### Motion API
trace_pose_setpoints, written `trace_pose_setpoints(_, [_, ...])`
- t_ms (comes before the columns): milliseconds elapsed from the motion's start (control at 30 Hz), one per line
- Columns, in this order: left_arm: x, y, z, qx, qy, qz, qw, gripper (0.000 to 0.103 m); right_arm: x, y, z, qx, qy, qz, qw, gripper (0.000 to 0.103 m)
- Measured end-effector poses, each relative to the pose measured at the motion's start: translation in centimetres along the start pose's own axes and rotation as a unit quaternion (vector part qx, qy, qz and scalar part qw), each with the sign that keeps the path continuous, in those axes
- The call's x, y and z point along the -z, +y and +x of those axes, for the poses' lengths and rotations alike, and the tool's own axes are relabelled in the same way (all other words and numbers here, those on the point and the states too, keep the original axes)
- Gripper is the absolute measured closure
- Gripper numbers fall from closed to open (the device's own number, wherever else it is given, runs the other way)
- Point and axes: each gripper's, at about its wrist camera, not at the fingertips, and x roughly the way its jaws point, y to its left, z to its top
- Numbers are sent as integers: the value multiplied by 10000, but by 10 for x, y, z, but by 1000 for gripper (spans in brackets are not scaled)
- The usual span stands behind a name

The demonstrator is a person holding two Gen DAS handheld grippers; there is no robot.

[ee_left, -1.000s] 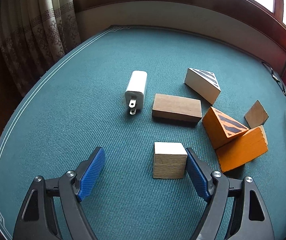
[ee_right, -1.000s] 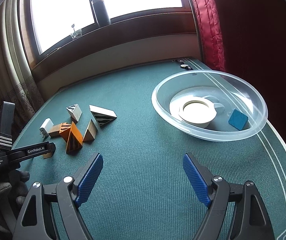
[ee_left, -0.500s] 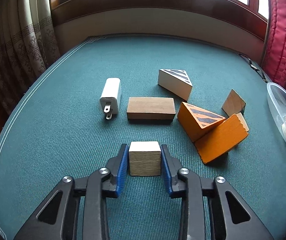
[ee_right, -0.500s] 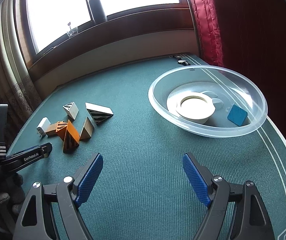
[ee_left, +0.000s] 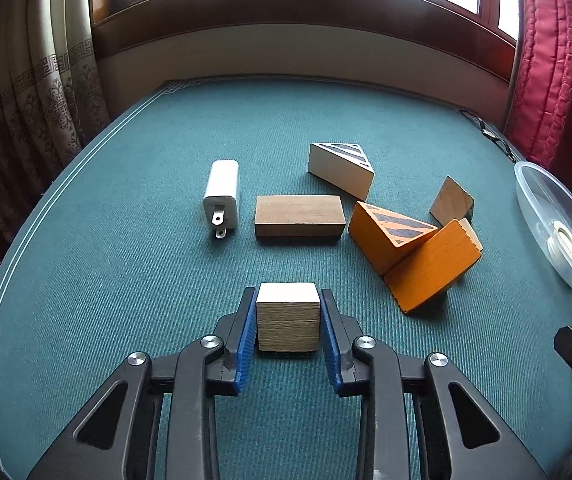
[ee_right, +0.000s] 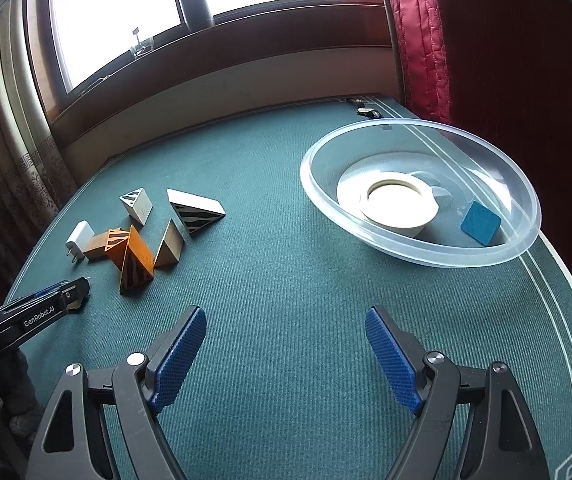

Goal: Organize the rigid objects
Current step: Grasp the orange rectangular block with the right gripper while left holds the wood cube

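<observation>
left claw (ee_left: pixel 288 320): pitched down toward the bench, level, not rolled; jaws have just been closing and now sit drawn in on the wooden cube (ee_left: pixel 288 316), blue pads flat on its left and right faces
wooden cube: pale top, grain side facing camera, upright between the pads, bottom on the green bench (ee_left: pixel 125 272) cloth
right claw (ee_right: pixel 286 354): pitched down over bare cloth, jaws spread wide, nothing between them; its tip shows at the right edge of the left view
past left claw: brown block (ee_left: pixel 300 216) lies flat straight ahead, apart from the cube
charger (ee_left: pixel 221 198): white, just left of brown block, prongs toward camera
striped white wedge (ee_left: pixel 340 170): beyond brown block, to its right
orange wedge (ee_left: pixel 390 236): right of brown block, touching the orange block (ee_left: pixel 432 268) that leans against it
small plain wedge (ee_left: pixel 452 202): behind the orange pair
clear bowl (ee_right: pixel 526 240): far right of bench, ahead-right of right claw, well apart from the blocks
in bowl: tape roll (ee_right: pixel 400 204) at centre, blue square piece (ee_right: pixel 480 223) by its right wall
extra: second small striped wedge (ee_right: pixel 137 205) in right view, behind the pile
left-hand tool: black body at left edge of right view, gloved hand partly seen below it
</observation>
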Motion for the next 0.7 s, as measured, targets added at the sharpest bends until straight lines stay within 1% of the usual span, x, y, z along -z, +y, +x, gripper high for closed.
trace_pose_setpoints(367, [2,16,-10,187,-88,-52,9998,72,-7,50,11,-521,280,-493,9970,18])
trace_pose_setpoints(533, [4,22,-14,260,-135,-72,9995,72,-9,66,28,-736,548,-472,9947,18])
trace_pose_setpoints(700, [5,28,-16,293,-179,-118,9993,72,-15,74,40,-947,712,-380,9922,18])
